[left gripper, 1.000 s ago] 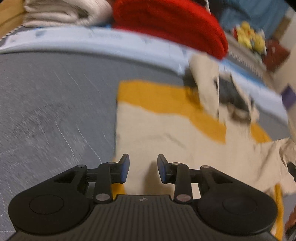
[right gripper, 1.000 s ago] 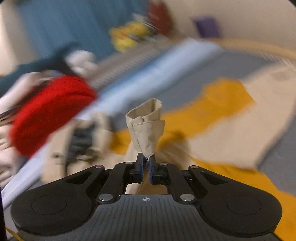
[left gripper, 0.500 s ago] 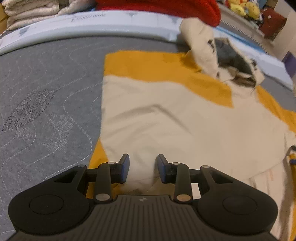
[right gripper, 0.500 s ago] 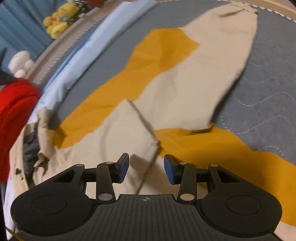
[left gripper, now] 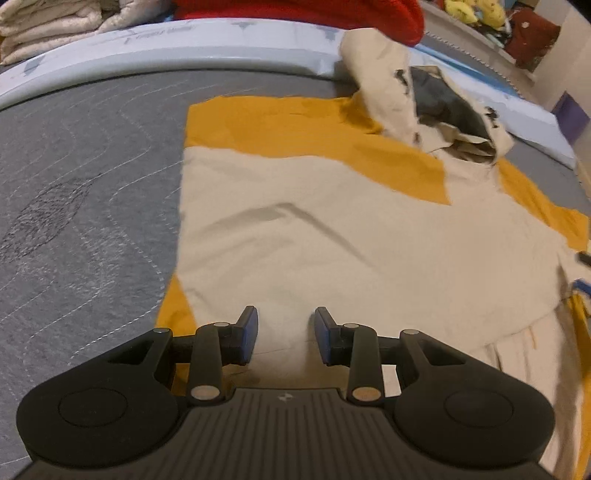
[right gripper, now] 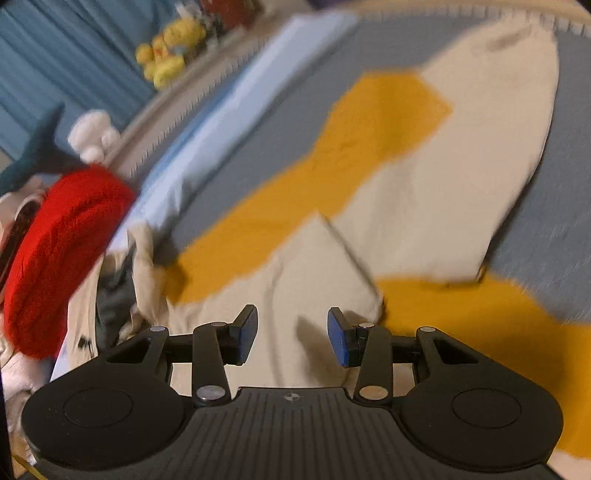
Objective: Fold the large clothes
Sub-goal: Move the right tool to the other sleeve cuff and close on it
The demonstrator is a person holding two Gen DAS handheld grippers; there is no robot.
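Note:
A cream and mustard-yellow hooded jacket (left gripper: 332, 229) lies spread on the grey quilted bed. Its hood (left gripper: 443, 107), with a dark lining, is bunched at the far end. One sleeve is folded across the body. My left gripper (left gripper: 286, 334) is open and empty, just above the jacket's near cream edge. In the right wrist view the jacket (right gripper: 314, 266) lies below my right gripper (right gripper: 291, 334), which is open and empty over a folded cream corner. The other sleeve (right gripper: 461, 177) stretches away to the far right.
A red knitted blanket (left gripper: 295, 11) and folded cream bedding (left gripper: 48, 29) lie past a pale blue bed edge (left gripper: 147, 44). Yellow plush toys (right gripper: 170, 51) sit by a blue curtain. Grey quilt (left gripper: 81, 192) lies to the left of the jacket.
My right gripper let go of the cream cloth it held a second ago and now stands open above it. The left gripper moved closer over the jacket and stayed open.

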